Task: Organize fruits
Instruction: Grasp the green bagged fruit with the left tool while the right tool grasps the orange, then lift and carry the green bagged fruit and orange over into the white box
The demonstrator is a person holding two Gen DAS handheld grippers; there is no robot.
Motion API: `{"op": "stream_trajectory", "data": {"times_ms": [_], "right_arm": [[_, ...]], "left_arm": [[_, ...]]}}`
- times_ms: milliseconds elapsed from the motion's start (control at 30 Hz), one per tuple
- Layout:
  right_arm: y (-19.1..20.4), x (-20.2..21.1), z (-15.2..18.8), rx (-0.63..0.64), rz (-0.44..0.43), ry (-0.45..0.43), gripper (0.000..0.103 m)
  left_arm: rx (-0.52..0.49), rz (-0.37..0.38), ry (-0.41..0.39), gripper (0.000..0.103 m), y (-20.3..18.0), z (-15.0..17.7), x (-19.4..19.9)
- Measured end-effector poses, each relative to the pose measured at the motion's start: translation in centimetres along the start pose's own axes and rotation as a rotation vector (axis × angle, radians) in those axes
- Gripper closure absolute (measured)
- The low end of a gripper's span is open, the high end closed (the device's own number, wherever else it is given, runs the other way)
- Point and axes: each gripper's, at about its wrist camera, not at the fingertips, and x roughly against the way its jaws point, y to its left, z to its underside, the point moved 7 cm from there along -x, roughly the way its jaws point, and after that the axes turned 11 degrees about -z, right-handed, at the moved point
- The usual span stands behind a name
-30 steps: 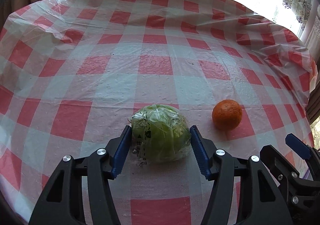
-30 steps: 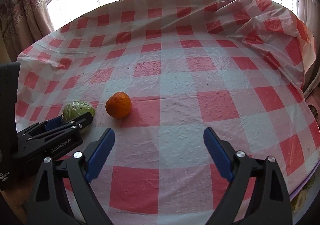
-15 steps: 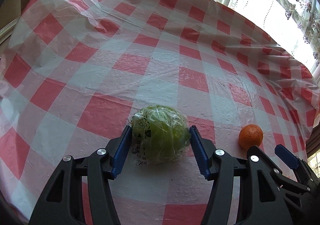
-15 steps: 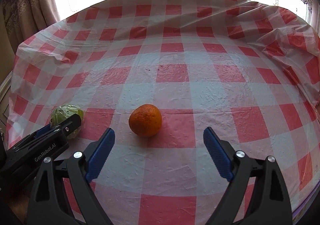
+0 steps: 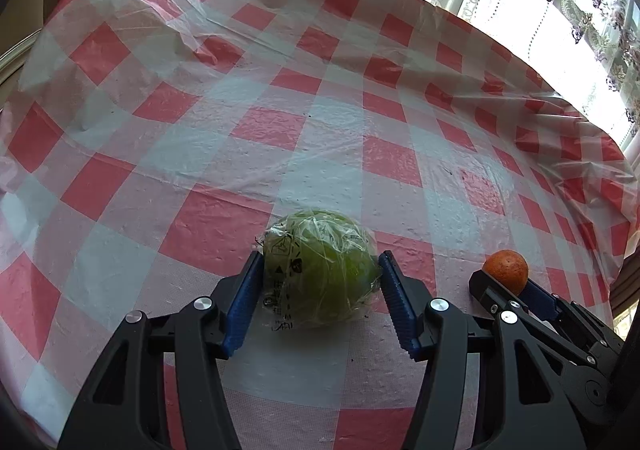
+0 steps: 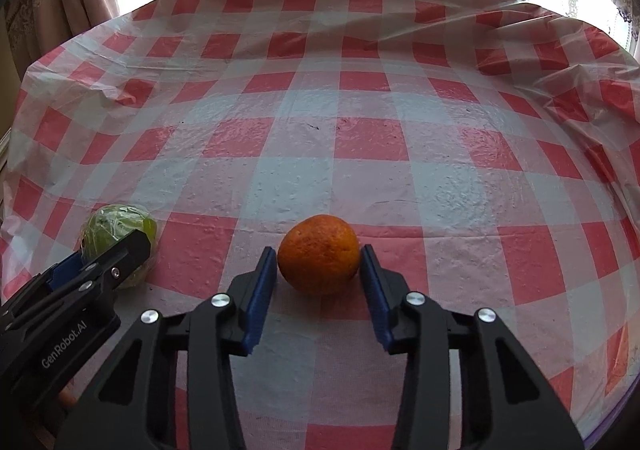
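Left to right. My left gripper (image 5: pixel 320 286) clamps the plastic-wrapped green fruit (image 5: pixel 318 268), both blue pads against its sides, low on the red-checked tablecloth (image 5: pixel 280 129). Just beside it on the right, my right gripper (image 6: pixel 319 270) has just closed around the orange (image 6: pixel 319 254), which sits on the cloth with the pads touching its flanks.

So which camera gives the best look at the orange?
The right wrist view: the orange sits centred and whole between the right tool's blue pads. In the left wrist view it is small, near the right edge, its lower part hidden behind that tool.
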Motion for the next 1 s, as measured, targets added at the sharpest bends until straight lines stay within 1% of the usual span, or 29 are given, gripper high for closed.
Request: {"op": "stream_trajectory", "data": {"times_ms": [467, 1000], "right_arm": [[0.1, 1.0, 1.1, 0.003, 0.009, -0.004, 0.065], [0.1, 4.0, 2.3, -0.004, 0.020, -0.036, 0.066]], "left_arm": [[-0.020, 0.008, -0.009, 0.046, -0.4, 0.5, 0.4], [-0.042, 0.017, -0.074, 0.046, -0.6, 0.6, 2.4]]}}
